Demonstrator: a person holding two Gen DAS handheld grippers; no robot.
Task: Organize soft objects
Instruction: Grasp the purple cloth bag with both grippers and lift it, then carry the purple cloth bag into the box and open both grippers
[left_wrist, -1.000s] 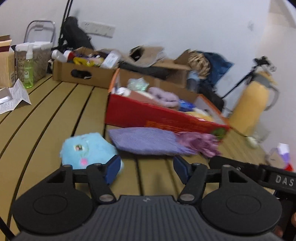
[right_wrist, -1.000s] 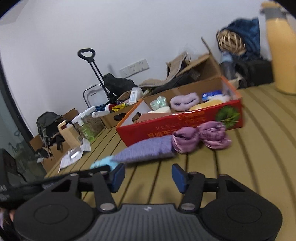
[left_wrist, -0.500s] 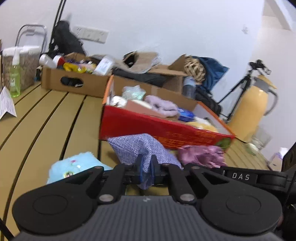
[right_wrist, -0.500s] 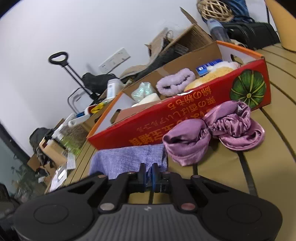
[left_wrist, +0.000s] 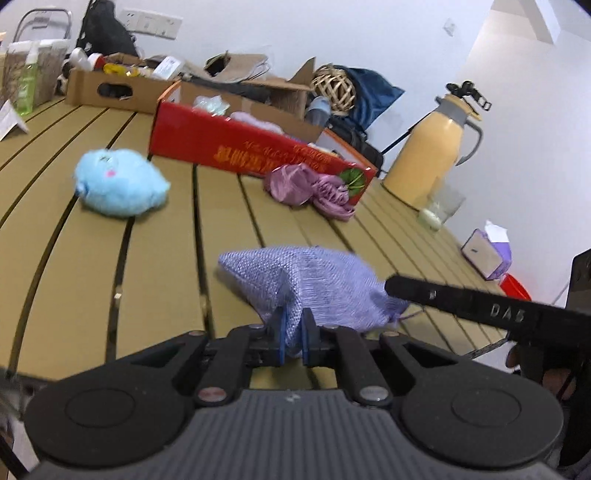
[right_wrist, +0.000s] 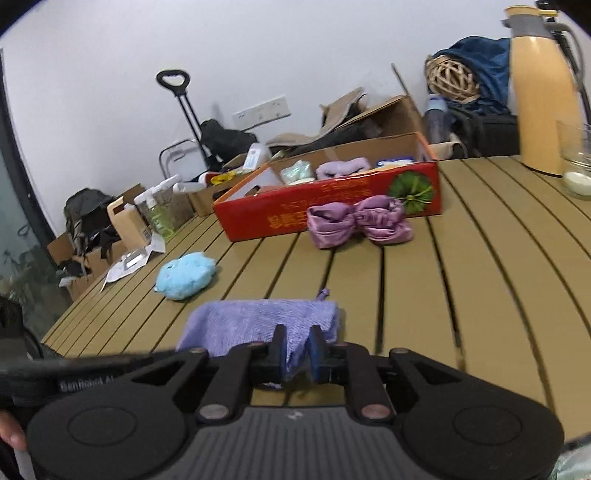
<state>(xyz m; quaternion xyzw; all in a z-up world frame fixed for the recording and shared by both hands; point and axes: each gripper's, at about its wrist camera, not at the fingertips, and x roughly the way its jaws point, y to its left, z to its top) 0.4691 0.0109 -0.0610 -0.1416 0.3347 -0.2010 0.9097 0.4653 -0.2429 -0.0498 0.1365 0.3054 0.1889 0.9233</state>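
- The left gripper (left_wrist: 293, 338) pinches a fold of the lilac cloth (left_wrist: 317, 286), its blue pads (left_wrist: 281, 336) closed tight on the fabric, which bunches up between them.
- The right gripper (right_wrist: 297, 354) holds the same cloth (right_wrist: 255, 325) at its other end; its jaws have just been easing apart a little, yet fabric is pinched between the pads (right_wrist: 280, 352).
- The cloth hangs and spreads just ahead of both grippers, low over the slatted table (left_wrist: 155, 258), with a short drawstring end (right_wrist: 323, 293) poking up at one corner.
- Farther back on the table, a blue plush toy (left_wrist: 118, 182) lies apart from the cloth, to the left in both views.
- A pink satin bow (right_wrist: 356, 221) rests against the front wall of the red box (right_wrist: 280, 210), well beyond the grippers.
- Inside the box, a pale purple headband (right_wrist: 343, 166) and a mint-coloured bundle (right_wrist: 295, 171) are visible.
- A yellow jug (left_wrist: 430, 147) and a glass (left_wrist: 441, 206) stand near the table's far right edge.
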